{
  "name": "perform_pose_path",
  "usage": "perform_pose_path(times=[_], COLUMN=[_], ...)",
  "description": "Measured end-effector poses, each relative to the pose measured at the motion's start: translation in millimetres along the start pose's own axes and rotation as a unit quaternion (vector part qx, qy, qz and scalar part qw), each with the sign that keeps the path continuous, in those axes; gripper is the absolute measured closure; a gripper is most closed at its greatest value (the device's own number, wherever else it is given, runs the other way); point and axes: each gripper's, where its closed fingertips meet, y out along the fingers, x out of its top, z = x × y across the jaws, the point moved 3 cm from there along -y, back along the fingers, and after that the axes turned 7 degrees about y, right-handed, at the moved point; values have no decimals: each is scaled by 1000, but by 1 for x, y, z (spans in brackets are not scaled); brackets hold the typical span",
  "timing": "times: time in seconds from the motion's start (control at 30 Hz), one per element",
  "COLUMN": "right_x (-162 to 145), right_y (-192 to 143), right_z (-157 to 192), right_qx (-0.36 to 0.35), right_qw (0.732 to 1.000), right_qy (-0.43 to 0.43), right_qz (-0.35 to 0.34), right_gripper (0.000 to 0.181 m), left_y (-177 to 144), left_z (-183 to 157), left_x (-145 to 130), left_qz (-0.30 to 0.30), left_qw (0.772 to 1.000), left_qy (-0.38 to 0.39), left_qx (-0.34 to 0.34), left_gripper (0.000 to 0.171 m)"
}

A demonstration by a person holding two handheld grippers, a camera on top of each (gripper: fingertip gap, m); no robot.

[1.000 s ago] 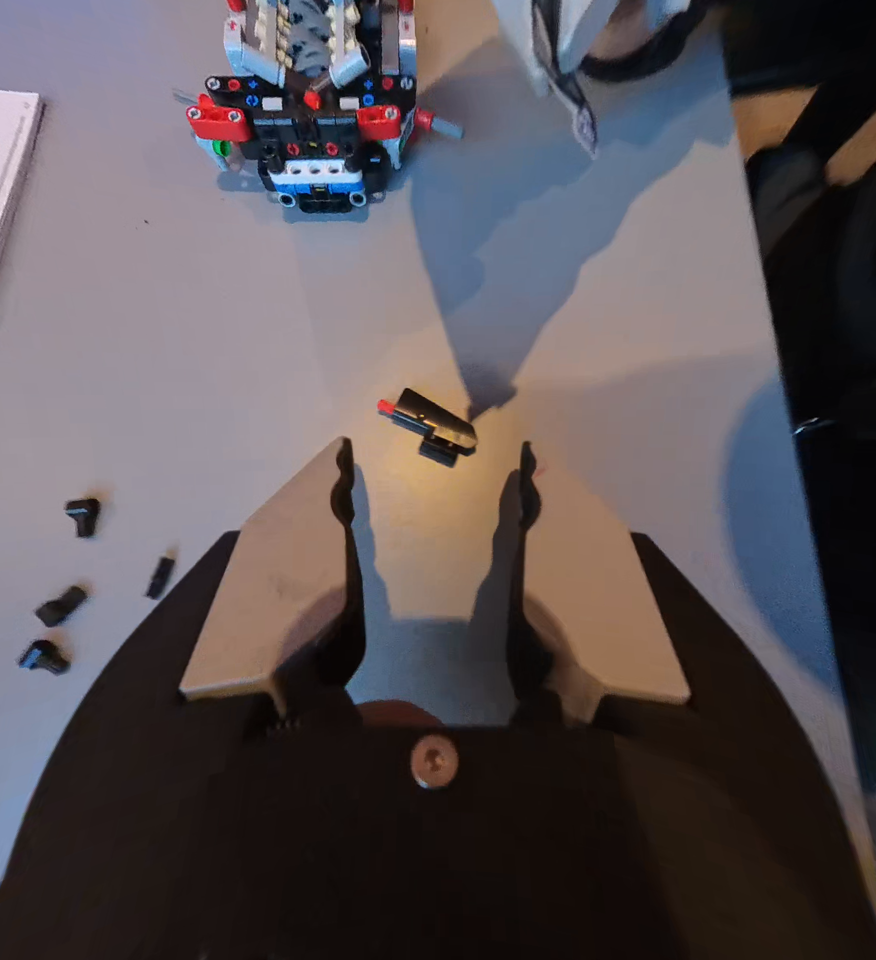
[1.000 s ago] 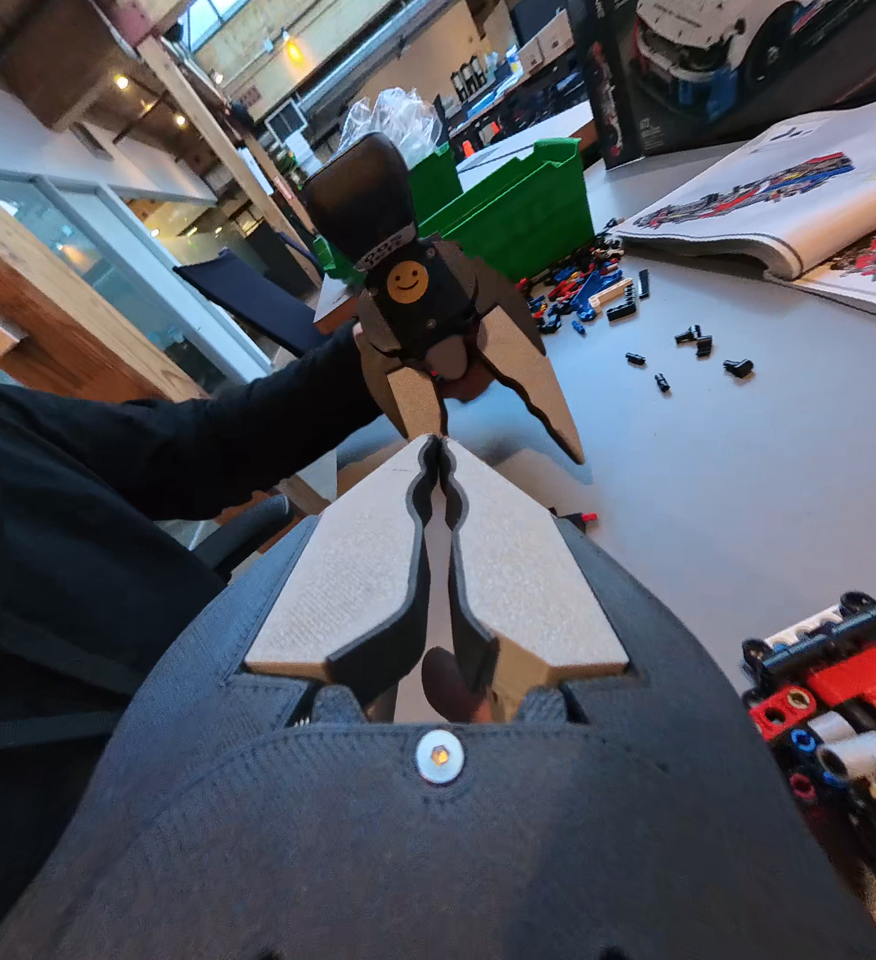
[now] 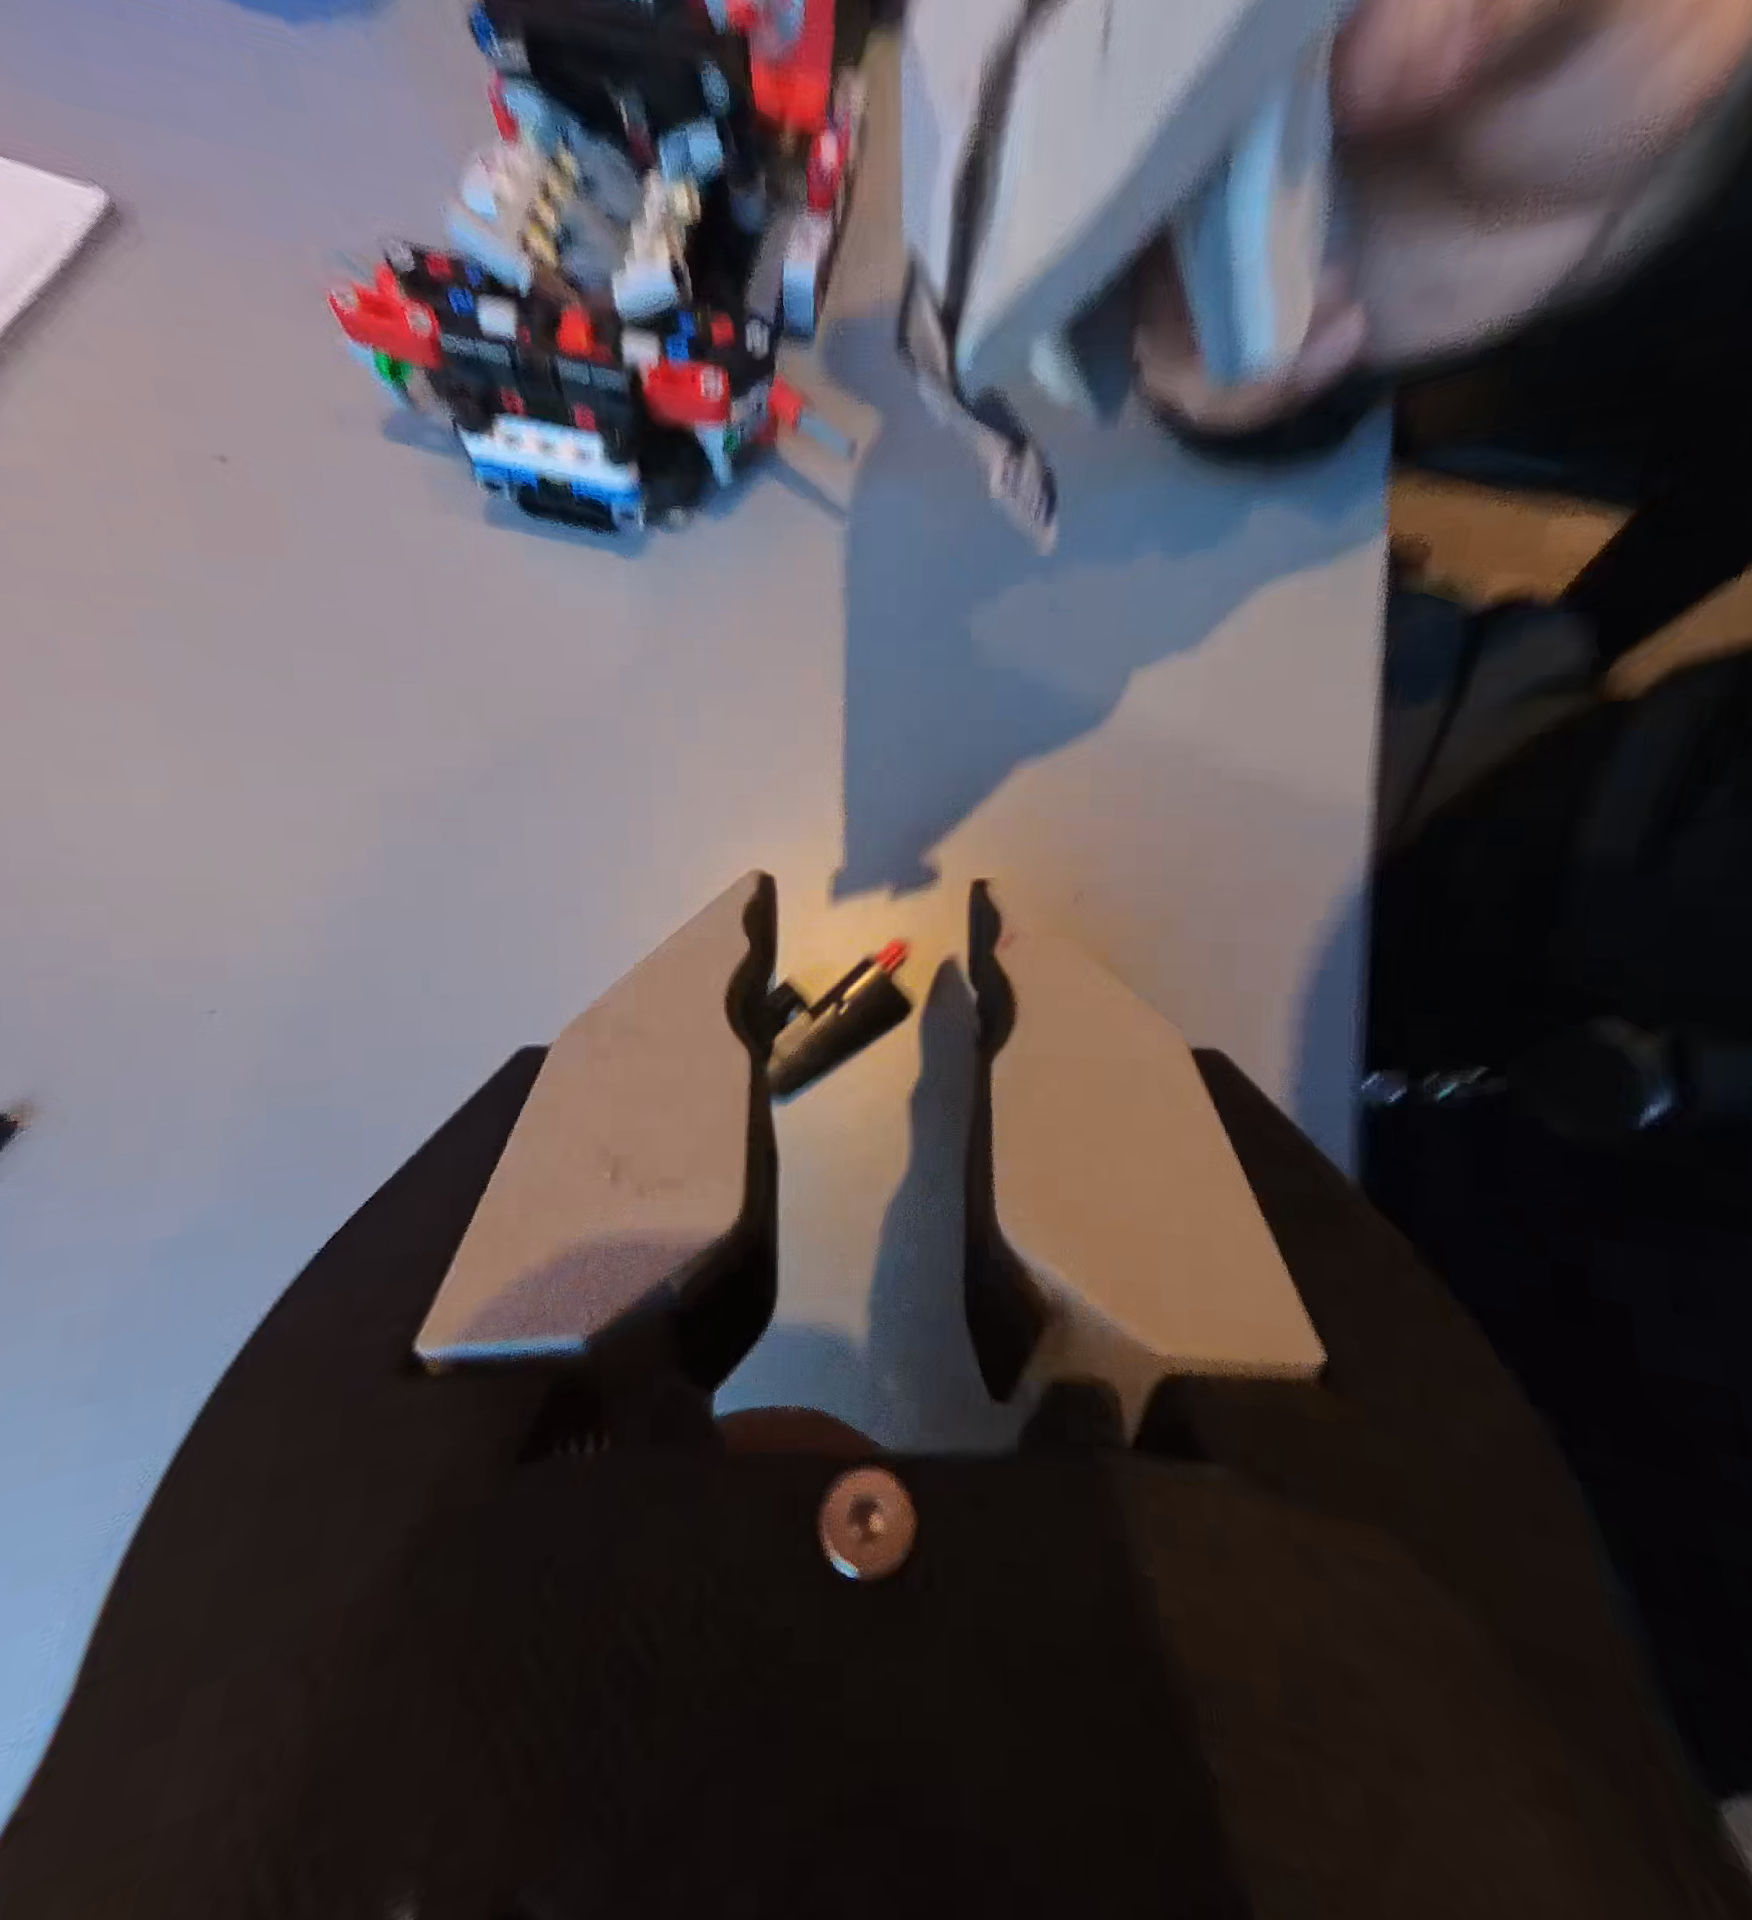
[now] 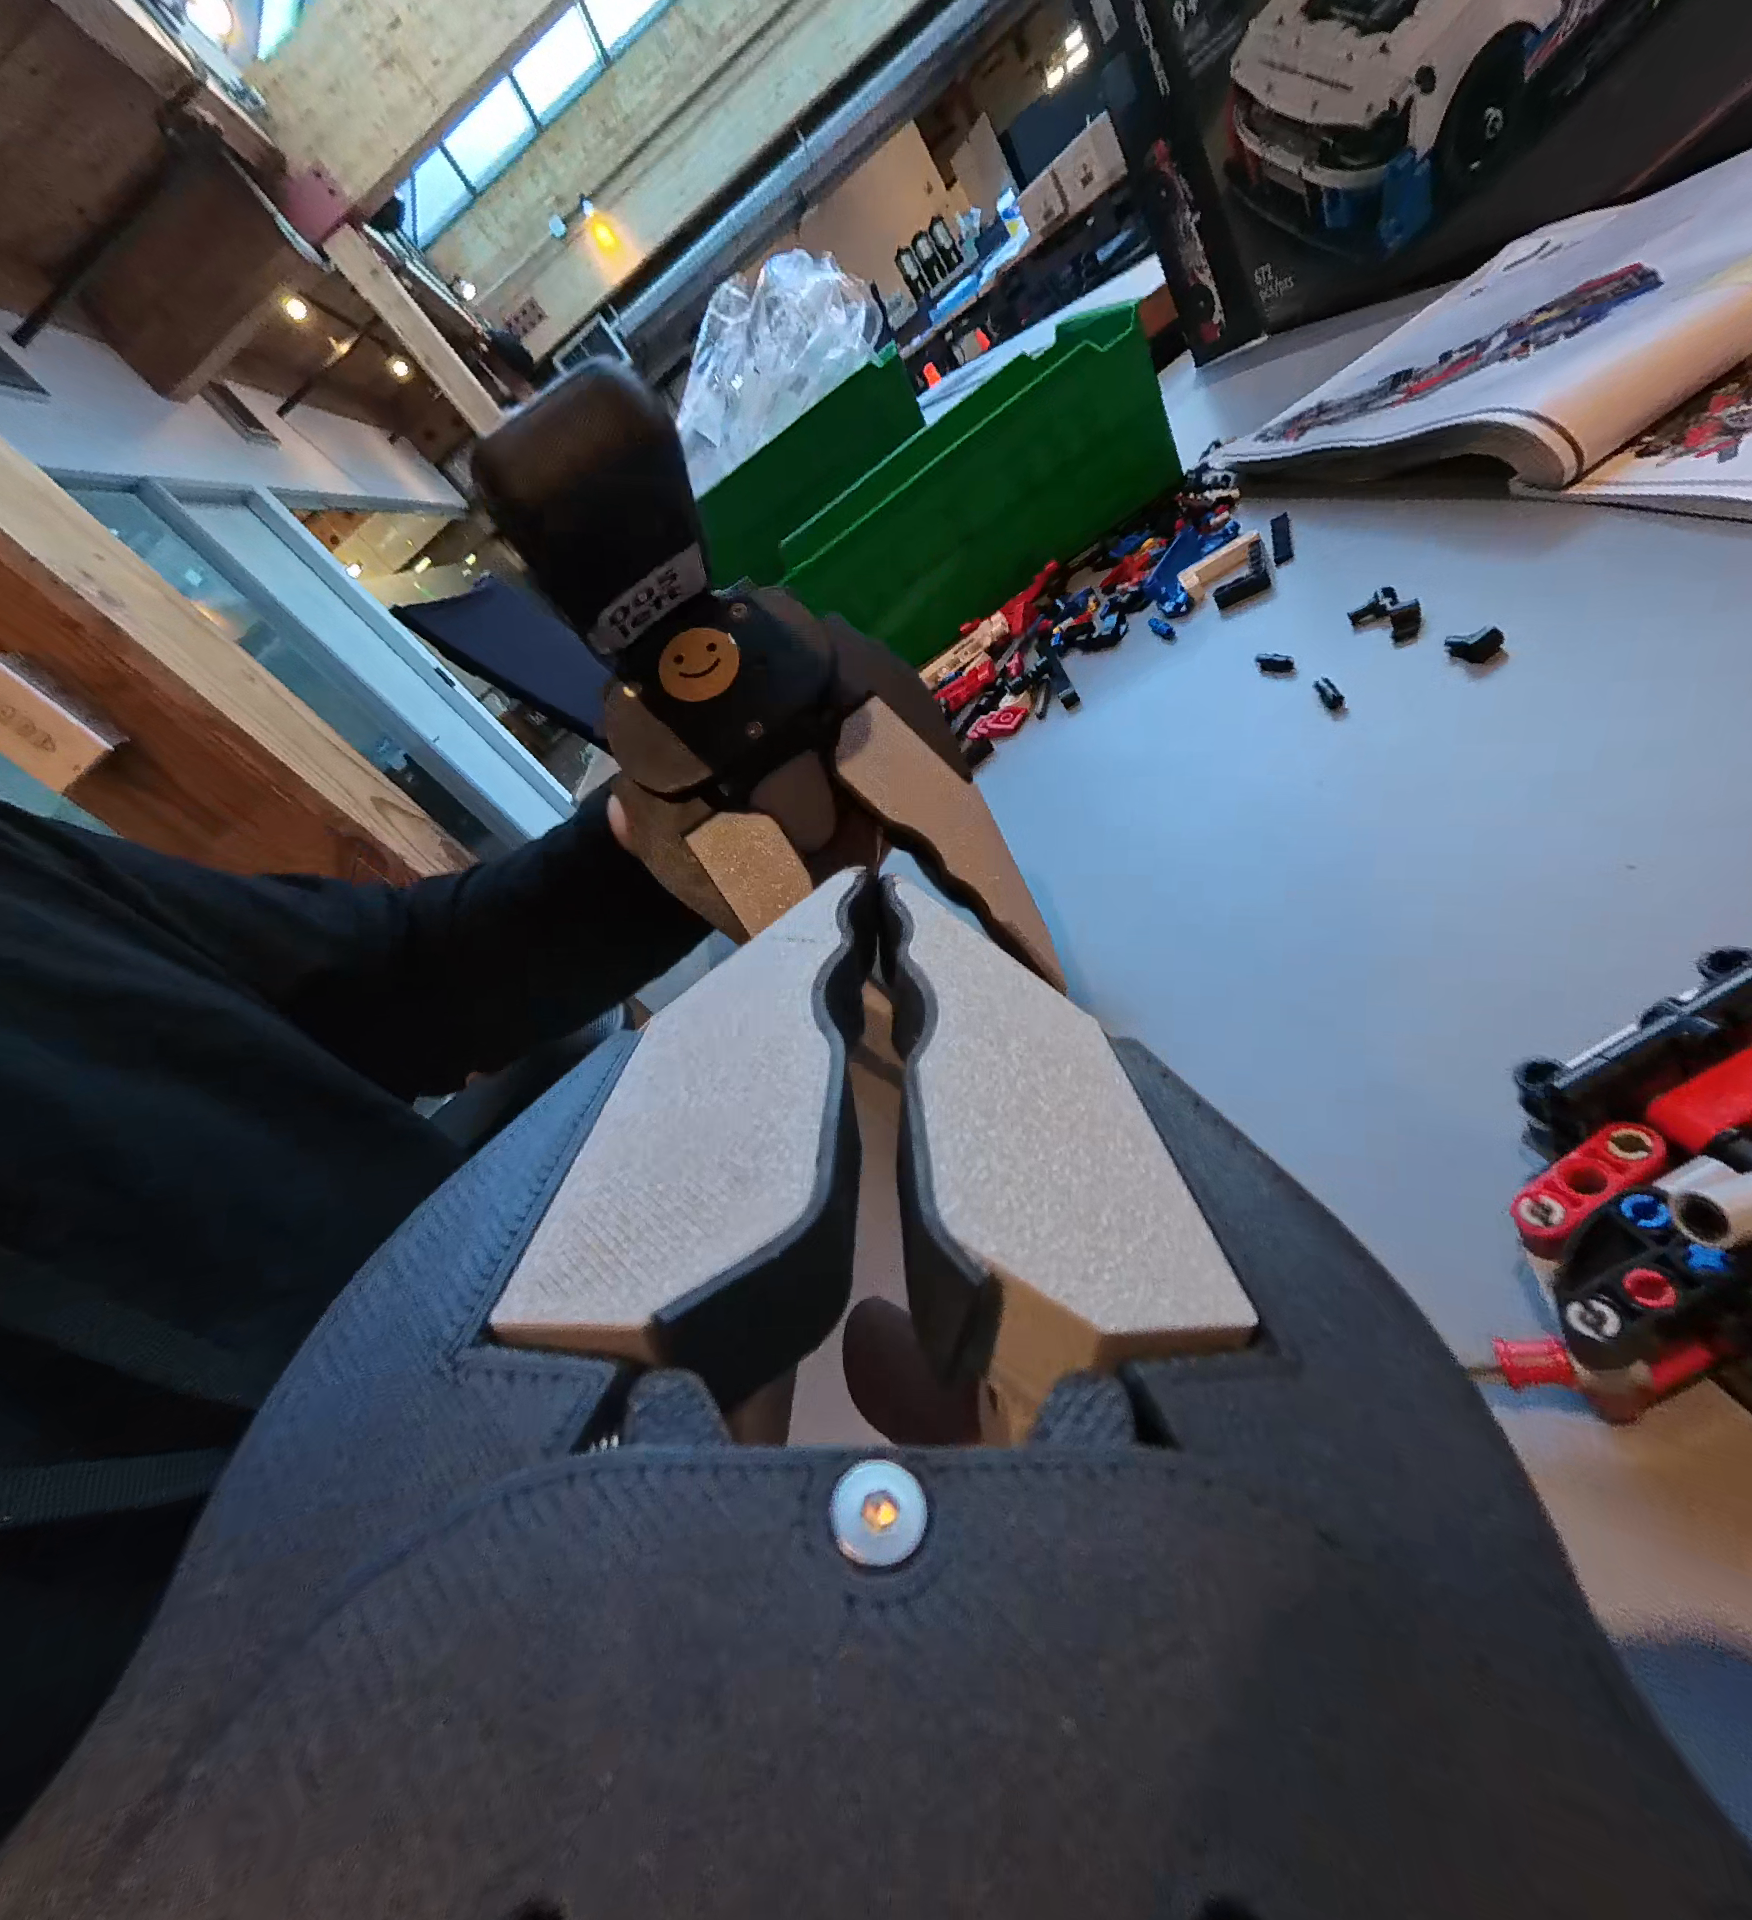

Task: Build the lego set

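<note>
One small black piece (image 3: 836,1023) lies skewed on the table (image 3: 228,779) between our spread left gripper (image 3: 872,914) jaws, touching one finger, so closing may kick it out; right gripper (image 4: 872,883) sits pressed together, empty.

Motion blur smears the lego model (image 3: 581,343) and far hand-held gripper (image 3: 1111,260) — edges lost.

Grey table (image 4: 1371,883); black piece (image 3: 836,1023) tipped red; red, black, blue, white model (image 3: 581,343); green bins (image 4: 976,499) at its far edge.
</note>
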Motion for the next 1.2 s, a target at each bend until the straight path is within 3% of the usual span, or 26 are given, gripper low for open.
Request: perform_pose_path(times=[0.17, 0.37, 0.83, 1.0, 1.2], right_x=[4, 12, 13, 12, 11], right_y=[6, 3, 1, 1, 0], right_z=[12, 17, 22, 20, 20], right_qx=[14, 16, 28, 21, 25], right_qw=[999, 997, 996, 996, 996], right_qy=[-20, -35, -39, -42, -40], right_qz=[-34, -65, -78, -77, -75], right_gripper=[181, 181, 181, 181, 181], left_y=[-19, -31, -28, -32, -32], left_z=[-19, -19, -15, -16, -14], left_x=[50, 61, 64, 68, 64], left_qz=[-153, -209, -223, -239, -225], left_qw=[975, 950, 939, 932, 935], left_qy=[-124, -178, -203, -207, -212], left_qx=[-107, -151, -167, -179, -173], left_gripper=[144, 162, 164, 171, 171])
